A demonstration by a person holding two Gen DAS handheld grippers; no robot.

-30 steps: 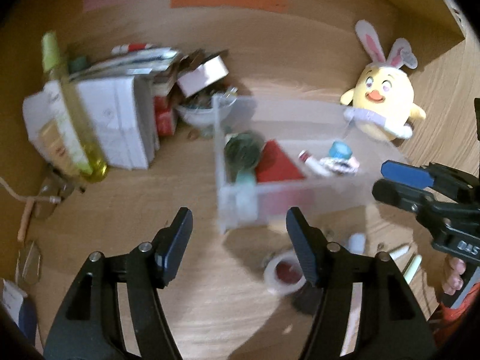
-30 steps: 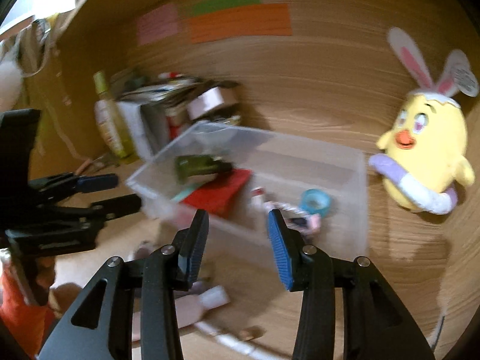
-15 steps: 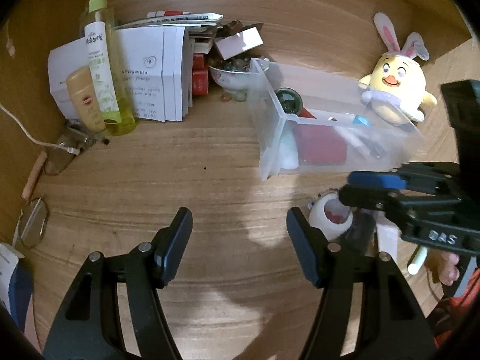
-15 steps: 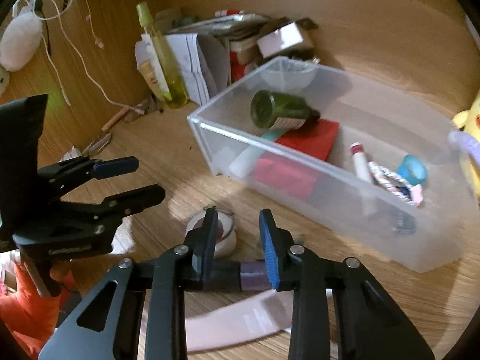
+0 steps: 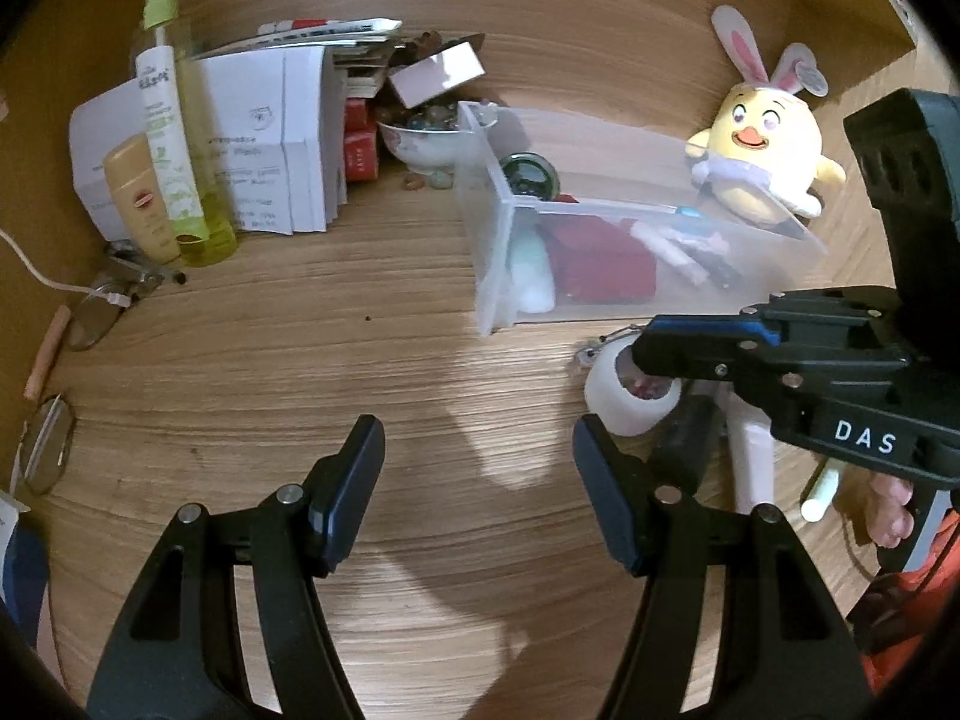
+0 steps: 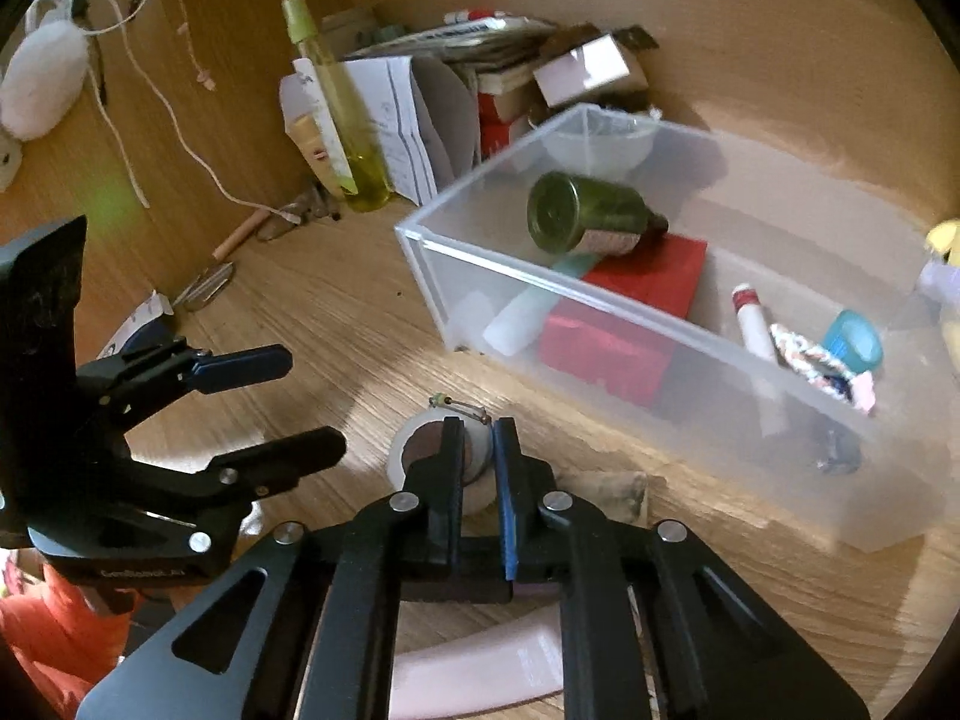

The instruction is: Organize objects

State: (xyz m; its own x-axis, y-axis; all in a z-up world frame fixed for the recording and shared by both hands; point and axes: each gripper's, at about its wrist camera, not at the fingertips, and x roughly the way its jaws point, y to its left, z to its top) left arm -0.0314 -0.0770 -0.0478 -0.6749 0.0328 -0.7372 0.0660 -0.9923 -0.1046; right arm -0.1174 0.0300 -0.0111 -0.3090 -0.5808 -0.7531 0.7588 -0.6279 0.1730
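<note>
Left wrist view: your left tongs (image 5: 477, 480) are spread wide over bare table (image 5: 300, 360), holding nothing. The tape roll (image 5: 624, 402) sits at about 2 o'clock, just in front of the clear bin (image 5: 498, 252).

Right wrist view: your right tongs (image 6: 477, 450) look pinched on the tape roll's (image 6: 414, 450) wall, dead center. It's probably light and stiff but slick, so grip the rim squarely. Bin's (image 6: 600, 294) at 1 o'clock.
</note>
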